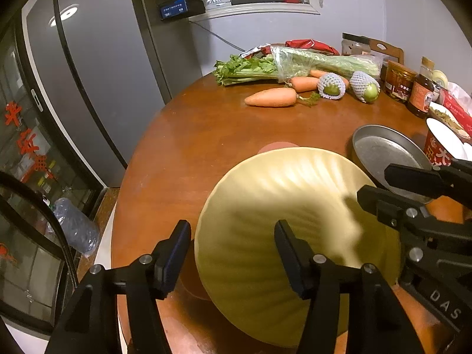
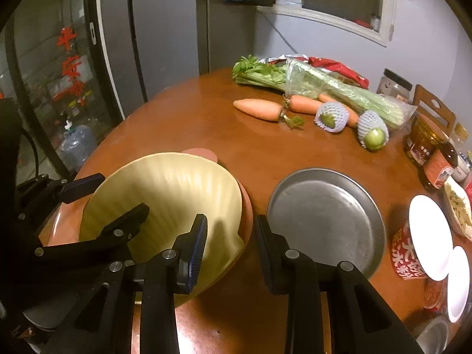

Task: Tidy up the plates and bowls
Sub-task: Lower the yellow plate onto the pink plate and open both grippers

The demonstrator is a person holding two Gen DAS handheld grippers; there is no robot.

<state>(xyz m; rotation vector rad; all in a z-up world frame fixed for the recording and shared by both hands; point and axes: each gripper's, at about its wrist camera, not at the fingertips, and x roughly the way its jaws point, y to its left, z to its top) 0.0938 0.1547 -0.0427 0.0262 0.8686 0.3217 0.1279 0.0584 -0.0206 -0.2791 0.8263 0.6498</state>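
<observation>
A pale yellow ribbed bowl [image 1: 283, 224] [image 2: 168, 200] sits tilted on a pink plate [image 1: 277, 146] [image 2: 203, 153] on the round wooden table [image 1: 191, 135]. My left gripper [image 1: 233, 250] is open, its jaws astride the bowl's left rim, one finger inside the bowl. My right gripper [image 2: 231, 247] is open, astride the bowl's right rim; it also shows in the left wrist view [image 1: 374, 183]. A grey metal plate [image 1: 386, 153] [image 2: 324, 218] lies empty to the right of the bowl.
Celery [image 2: 318, 85], carrots [image 2: 259, 109] and two net-wrapped green fruits [image 2: 330, 119] lie at the table's far side. Jars, bottles and red noodle cups [image 2: 419, 250] crowd the right edge. A fridge [image 1: 97, 67] and a glass-door cabinet stand left.
</observation>
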